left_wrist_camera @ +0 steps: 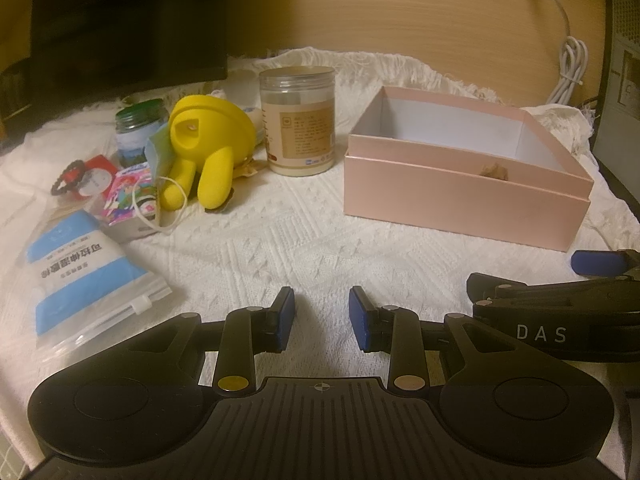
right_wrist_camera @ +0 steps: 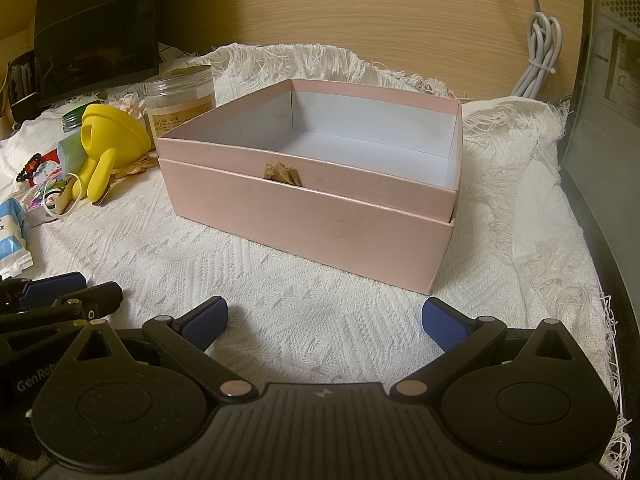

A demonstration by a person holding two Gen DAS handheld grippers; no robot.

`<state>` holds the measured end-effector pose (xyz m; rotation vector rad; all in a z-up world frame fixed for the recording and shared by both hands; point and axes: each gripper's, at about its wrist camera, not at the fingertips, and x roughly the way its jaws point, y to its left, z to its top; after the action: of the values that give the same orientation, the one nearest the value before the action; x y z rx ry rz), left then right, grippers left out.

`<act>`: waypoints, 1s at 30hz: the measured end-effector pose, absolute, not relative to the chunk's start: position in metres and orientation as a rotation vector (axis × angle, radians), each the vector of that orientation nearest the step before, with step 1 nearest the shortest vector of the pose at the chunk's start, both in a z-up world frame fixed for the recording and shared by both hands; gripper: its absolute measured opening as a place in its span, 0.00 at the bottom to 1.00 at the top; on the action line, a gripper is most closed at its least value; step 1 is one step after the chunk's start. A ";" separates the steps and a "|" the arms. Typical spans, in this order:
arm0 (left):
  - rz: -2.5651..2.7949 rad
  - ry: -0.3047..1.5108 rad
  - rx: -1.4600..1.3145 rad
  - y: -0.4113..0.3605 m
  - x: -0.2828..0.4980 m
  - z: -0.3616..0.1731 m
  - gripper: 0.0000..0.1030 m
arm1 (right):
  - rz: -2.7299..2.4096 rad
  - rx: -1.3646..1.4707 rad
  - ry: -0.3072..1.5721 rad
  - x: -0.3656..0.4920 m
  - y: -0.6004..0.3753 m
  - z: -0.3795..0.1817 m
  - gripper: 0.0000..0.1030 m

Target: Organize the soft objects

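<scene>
On the white cloth [right_wrist_camera: 280, 280], the pink box [right_wrist_camera: 304, 216] stands empty, the yellow plush toy [left_wrist_camera: 208, 140] lies unsorted among clutter to its left, and left gripper [left_wrist_camera: 322, 316] and right gripper [right_wrist_camera: 324, 320] hover parted, grasping nothing.

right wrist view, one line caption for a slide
Open right claw hovers over the white cloth, facing the empty pink box.
</scene>
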<state>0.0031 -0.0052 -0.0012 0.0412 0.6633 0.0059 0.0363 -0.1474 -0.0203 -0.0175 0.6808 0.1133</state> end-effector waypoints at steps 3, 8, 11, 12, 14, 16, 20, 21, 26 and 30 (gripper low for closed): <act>0.006 0.664 0.040 -0.005 0.003 -0.001 0.33 | 0.113 -0.018 0.681 0.036 -0.147 -0.020 1.00; 0.007 0.664 0.038 -0.003 0.000 0.000 0.33 | 0.113 -0.017 0.681 0.036 -0.147 -0.020 1.00; 0.009 0.667 0.022 -0.001 0.000 0.000 0.33 | 0.113 -0.017 0.681 0.036 -0.147 -0.021 1.00; 0.008 0.668 0.025 -0.001 0.000 0.000 0.33 | 0.113 -0.017 0.681 0.036 -0.147 -0.021 1.00; 0.009 0.670 0.031 -0.001 0.000 0.000 0.33 | 0.113 -0.017 0.681 0.036 -0.147 -0.021 1.00; 0.010 0.669 0.034 -0.001 -0.001 0.000 0.33 | 0.113 -0.017 0.681 0.036 -0.147 -0.021 1.00; 0.010 0.670 0.034 -0.002 0.000 0.001 0.33 | 0.113 -0.017 0.681 0.036 -0.147 -0.021 1.00; 0.010 0.670 0.034 -0.002 0.000 0.001 0.33 | 0.113 -0.017 0.681 0.036 -0.147 -0.021 1.00; 0.025 0.666 0.047 -0.004 -0.001 0.001 0.34 | 0.113 -0.017 0.681 0.036 -0.148 -0.021 1.00; 0.024 0.669 0.048 -0.004 -0.002 0.001 0.34 | 0.114 -0.017 0.681 0.036 -0.148 -0.021 1.00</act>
<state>-0.0018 -0.0036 0.0013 0.0477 0.6695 0.0240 0.0359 -0.1477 -0.0213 -0.0167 0.6810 0.1136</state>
